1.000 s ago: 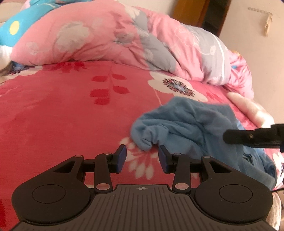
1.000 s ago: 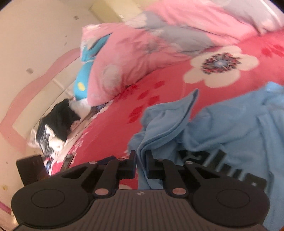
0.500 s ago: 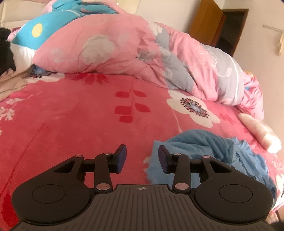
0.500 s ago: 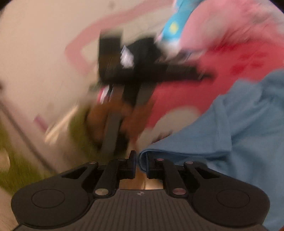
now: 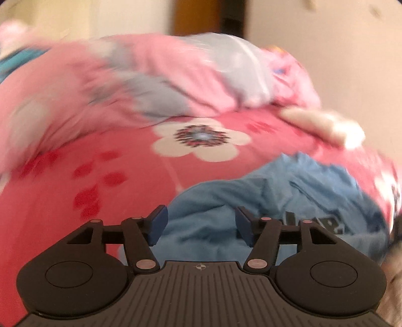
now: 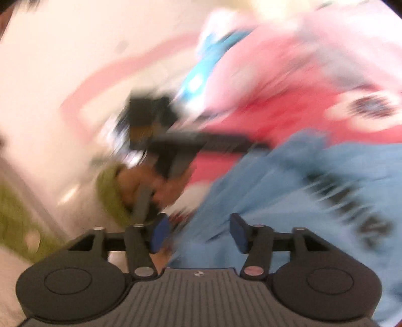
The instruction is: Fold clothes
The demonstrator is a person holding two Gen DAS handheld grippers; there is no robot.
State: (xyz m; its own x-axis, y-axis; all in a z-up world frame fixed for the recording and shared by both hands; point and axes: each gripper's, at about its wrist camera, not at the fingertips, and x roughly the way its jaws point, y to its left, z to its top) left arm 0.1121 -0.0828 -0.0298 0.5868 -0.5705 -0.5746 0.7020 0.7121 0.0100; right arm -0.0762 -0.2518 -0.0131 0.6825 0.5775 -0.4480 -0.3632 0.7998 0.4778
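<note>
Both grippers stand wide open, gripping nothing. Between the left gripper [image 5: 199,227] fingers shows the crumpled blue shirt [image 5: 276,201], heaped on the red flowered bedspread [image 5: 88,176]. The right gripper [image 6: 198,232] hangs over the same shirt (dark lettering, too blurred to read). Behind lies a pink quilt [image 5: 150,83].

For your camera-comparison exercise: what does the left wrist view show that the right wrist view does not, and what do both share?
Only the left wrist view shows the doorway and cream pillow. Only the right wrist view shows the left gripper from outside, blurred, a hand in a green sleeve holding it. Both share the blue T-shirt on the red floral sheet, each gripper open over it.
</note>
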